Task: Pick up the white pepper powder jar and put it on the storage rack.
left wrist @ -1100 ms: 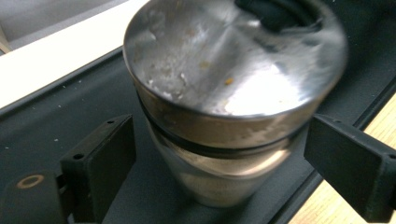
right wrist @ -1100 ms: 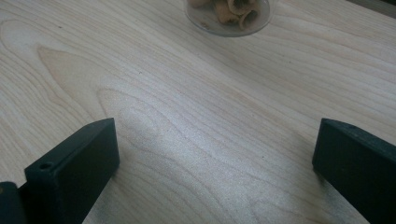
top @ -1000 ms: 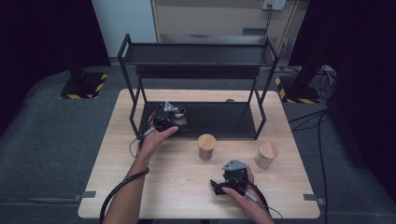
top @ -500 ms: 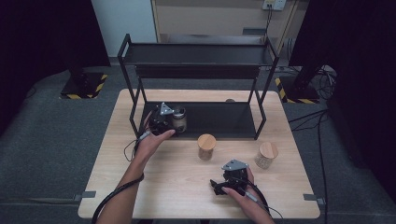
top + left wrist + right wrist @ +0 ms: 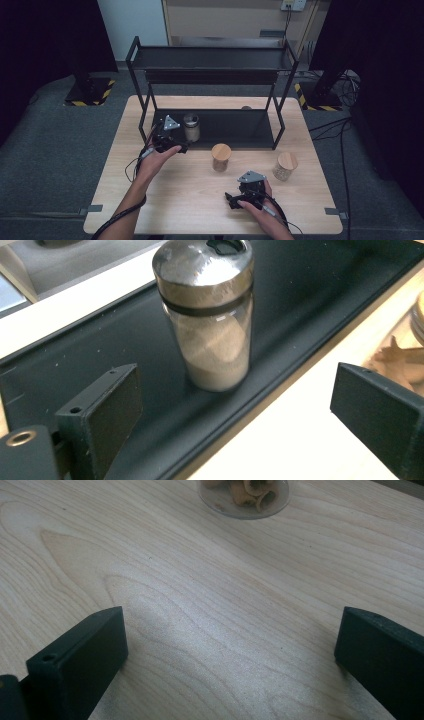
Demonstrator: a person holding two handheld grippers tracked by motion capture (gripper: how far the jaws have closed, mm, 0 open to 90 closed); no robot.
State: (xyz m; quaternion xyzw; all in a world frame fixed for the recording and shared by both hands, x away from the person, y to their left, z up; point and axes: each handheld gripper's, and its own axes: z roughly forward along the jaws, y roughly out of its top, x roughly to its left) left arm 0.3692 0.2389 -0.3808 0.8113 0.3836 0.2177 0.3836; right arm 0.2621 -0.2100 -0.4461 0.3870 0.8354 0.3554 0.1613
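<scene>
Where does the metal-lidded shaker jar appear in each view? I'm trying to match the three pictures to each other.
High view: the shaker jar stands upright on the black rack's bottom shelf, near its left end, just right of the left gripper.
Left gripper view: the jar stands upper centre on the shelf, beyond the open jaws, clear of them.
Right gripper view: not in it.
Shared landmark: the light wooden table, in all three.

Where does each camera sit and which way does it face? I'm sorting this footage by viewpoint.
High view: above the person's side, looking forward and down on the table; forearms, left gripper, right gripper.
Left gripper view: on that gripper, facing the shaker jar standing on the rack's lower shelf; open jaws.
Right gripper view: facing bare tabletop and a glass jar; open jaws.
Shared: the shaker jar in the high and left gripper views.
</scene>
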